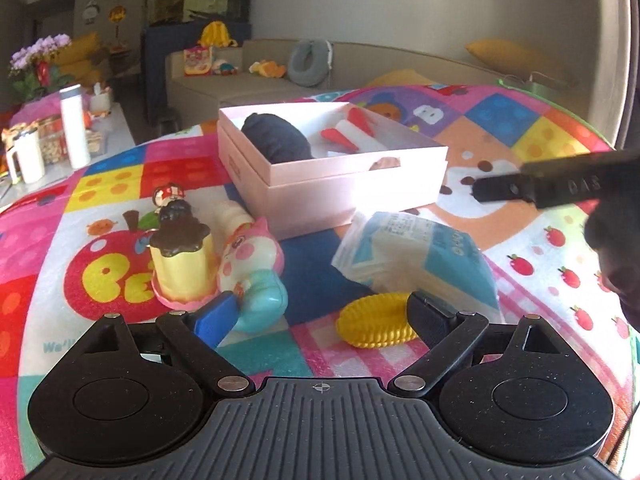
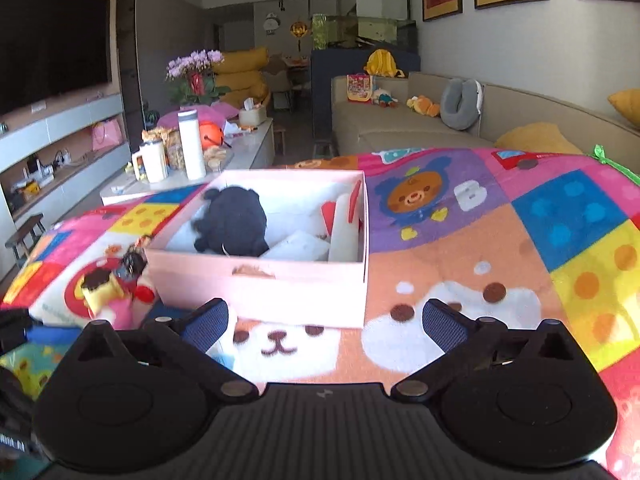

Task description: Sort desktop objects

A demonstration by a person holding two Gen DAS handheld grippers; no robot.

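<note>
The left gripper has its jaws spread wide with nothing pinched, low over the patchwork play mat; a yellow toy corn cob lies on the mat between its fingers, nearer the right one. At ten o'clock from it stand a pudding toy and a pig figurine, touching. The pink box sits at twelve o'clock, holding a dark plush. The right gripper is likewise spread and empty, just before the box.

toys, tissue pack and toy corn crowd the pink box's near side.
</note>
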